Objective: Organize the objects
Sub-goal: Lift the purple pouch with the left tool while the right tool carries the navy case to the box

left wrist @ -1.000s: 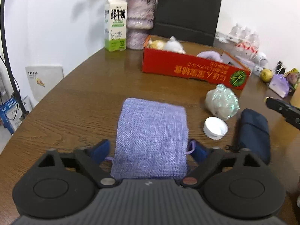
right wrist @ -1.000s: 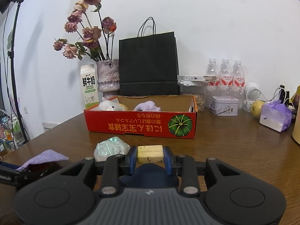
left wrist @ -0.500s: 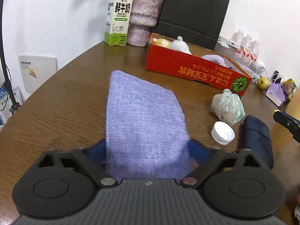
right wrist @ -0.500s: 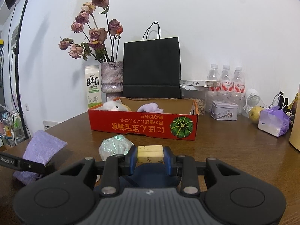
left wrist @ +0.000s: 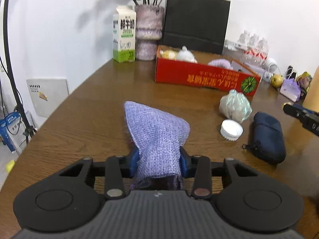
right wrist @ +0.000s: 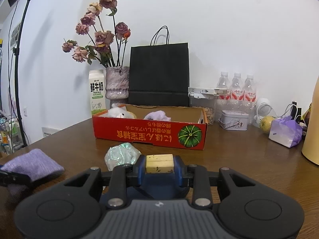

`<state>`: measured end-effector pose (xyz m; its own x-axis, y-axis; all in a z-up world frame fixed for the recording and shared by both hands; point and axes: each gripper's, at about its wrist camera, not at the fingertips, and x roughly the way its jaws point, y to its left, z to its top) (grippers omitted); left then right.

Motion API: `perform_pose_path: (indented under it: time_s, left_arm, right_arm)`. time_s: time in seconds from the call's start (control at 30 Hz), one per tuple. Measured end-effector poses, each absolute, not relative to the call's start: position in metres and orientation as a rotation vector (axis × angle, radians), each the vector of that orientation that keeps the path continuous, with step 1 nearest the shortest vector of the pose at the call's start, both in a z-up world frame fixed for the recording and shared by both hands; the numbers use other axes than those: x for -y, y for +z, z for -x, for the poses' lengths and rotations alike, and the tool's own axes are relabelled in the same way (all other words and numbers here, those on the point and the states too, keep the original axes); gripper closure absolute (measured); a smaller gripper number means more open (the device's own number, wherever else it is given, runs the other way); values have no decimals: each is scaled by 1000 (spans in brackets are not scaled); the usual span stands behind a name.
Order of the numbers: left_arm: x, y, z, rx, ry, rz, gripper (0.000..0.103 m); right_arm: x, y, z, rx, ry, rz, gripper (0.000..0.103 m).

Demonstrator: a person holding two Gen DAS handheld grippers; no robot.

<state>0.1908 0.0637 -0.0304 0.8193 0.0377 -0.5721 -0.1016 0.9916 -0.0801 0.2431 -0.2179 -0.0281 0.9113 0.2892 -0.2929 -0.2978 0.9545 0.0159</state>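
The lavender burlap pouch (left wrist: 157, 137) is pinched between the jaws of the left gripper (left wrist: 158, 159) and held above the near middle of the wooden table (left wrist: 83, 119). Its free end stands up and forward in a loose peak. It looks light, soft and floppy, and its coarse weave should not slip. The hold sits low, near the gathered mouth, which looks like a sound place since the body simply folds.

The right gripper (right wrist: 159, 166) has its jaws pressed on a small pale wooden block (right wrist: 159, 161). That piece is stiff and light, gripped across its flat sides.

Right of the pouch on the table lie a white screw cap (left wrist: 231, 130), a crumpled iridescent wrapper bundle (left wrist: 235, 106) and a dark blue zip case (left wrist: 268, 137). Farther off stands the red cardboard box (left wrist: 205, 77), open-topped and already holding plush toys. It is likely where both held things go. Behind it are a milk carton (left wrist: 124, 34), a vase of dried roses (right wrist: 116, 85) and a black paper bag (left wrist: 196, 21).
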Motion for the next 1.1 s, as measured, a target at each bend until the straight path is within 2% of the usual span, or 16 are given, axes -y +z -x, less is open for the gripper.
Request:
perform_pose_path:
  time_s: [0.53,1.1]
  left_arm:
    - [-58,9,-176,-508,69,82,68]
    - [-17,50,-220,-400,16,74,69]
  right_arm:
    - [219,-18,-224,-277,316,15,74]
    - [207,27,-244,-213,332,-13,74]
